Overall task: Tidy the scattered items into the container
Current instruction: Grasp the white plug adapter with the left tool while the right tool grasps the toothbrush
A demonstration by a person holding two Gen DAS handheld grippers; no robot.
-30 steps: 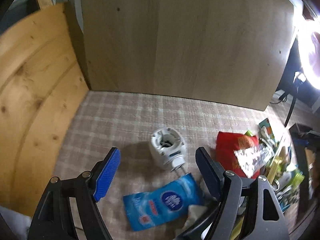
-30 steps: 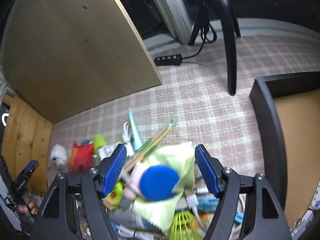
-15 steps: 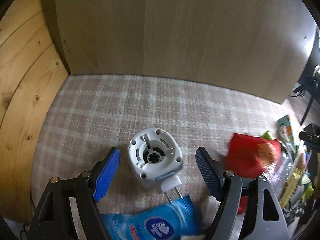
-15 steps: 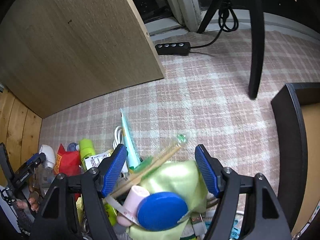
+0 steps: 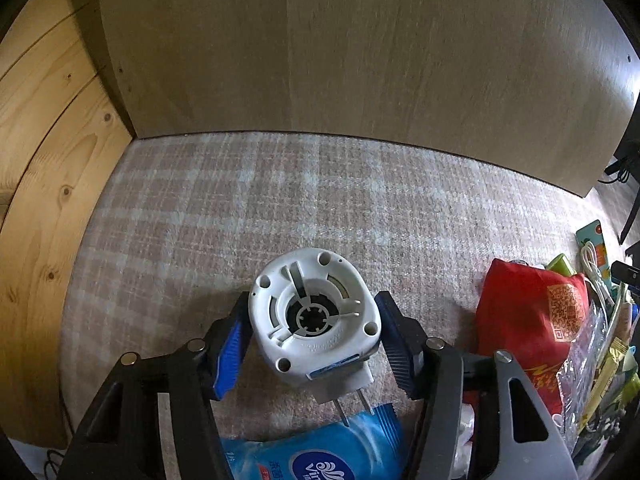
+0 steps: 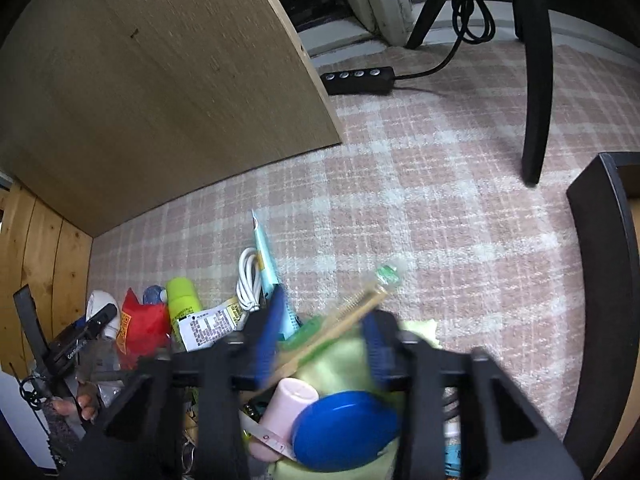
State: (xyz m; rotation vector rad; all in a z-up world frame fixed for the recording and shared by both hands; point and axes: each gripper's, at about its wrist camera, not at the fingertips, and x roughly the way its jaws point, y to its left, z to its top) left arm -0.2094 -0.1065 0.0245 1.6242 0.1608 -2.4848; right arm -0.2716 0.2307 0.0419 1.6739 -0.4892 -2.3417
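My left gripper (image 5: 314,334) is shut on a white round plug-in device (image 5: 314,316) with two metal prongs, which rests on the plaid carpet (image 5: 320,200). A blue wipes packet (image 5: 316,456) lies just below it. My right gripper (image 6: 324,344) has closed around wrapped wooden chopsticks (image 6: 352,312) lying on a green cloth (image 6: 340,364) in the pile; its fingers are blurred. A blue round case (image 6: 344,432) and a pink tube (image 6: 286,408) lie beneath it. The black-walled container (image 6: 600,280) stands at the right.
A red snack bag (image 5: 528,320), a yellow-green bottle (image 6: 183,300), a white cable (image 6: 248,280) and other clutter lie in the pile. A wooden panel (image 5: 360,48) stands behind. A black power strip (image 6: 358,79) and a black stand leg (image 6: 538,80) are on the carpet.
My left gripper moved forward and closed on the white plug-in device. My right gripper moved down into the pile and closed from wide open onto the chopsticks.
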